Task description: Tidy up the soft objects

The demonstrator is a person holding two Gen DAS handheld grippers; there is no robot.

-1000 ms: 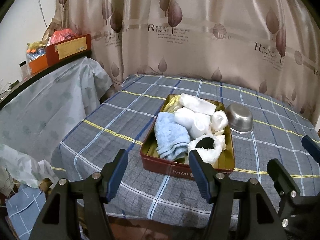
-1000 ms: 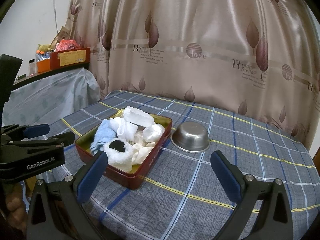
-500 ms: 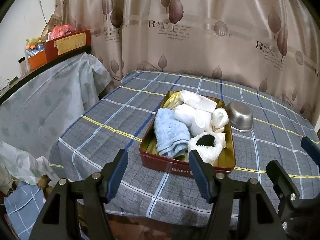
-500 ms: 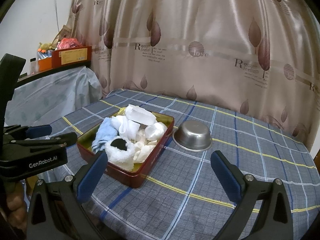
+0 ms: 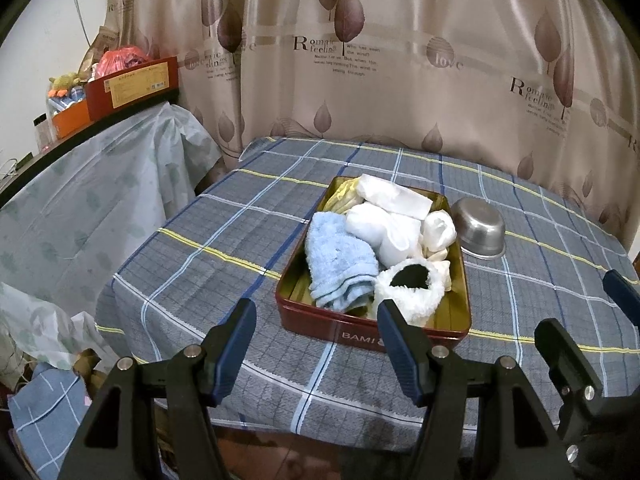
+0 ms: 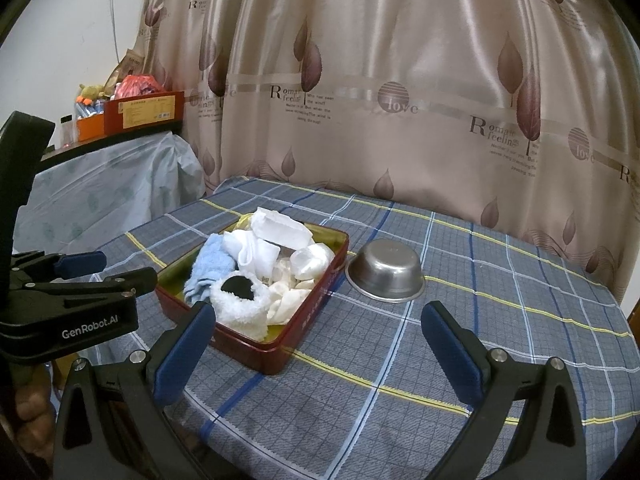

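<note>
Left wrist view: soft items (blue towel [image 5: 340, 258], white socks [image 5: 384, 228], fluffy cuff [image 5: 412, 286]) all piled in red tin [image 5: 360, 332] on desk [image 5: 208, 264], bowl [image 5: 480, 232] beside it; fits sorted or pre-sort. Left claw [image 5: 316, 340] and right claw [image 6: 316, 340] both spread wide, empty, short of the tin

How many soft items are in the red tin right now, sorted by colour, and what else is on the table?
Light blue towel: 1
Fluffy white piece with black centre: 1
Yellow cloth: 1
Plain white or cream pieces: at least 4, piled and overlapping, exact count unclear
Red tin: 1
Steel bowl, upside down beside the tin: 1
Total: at least 7 soft items, 9 things in all.
</note>
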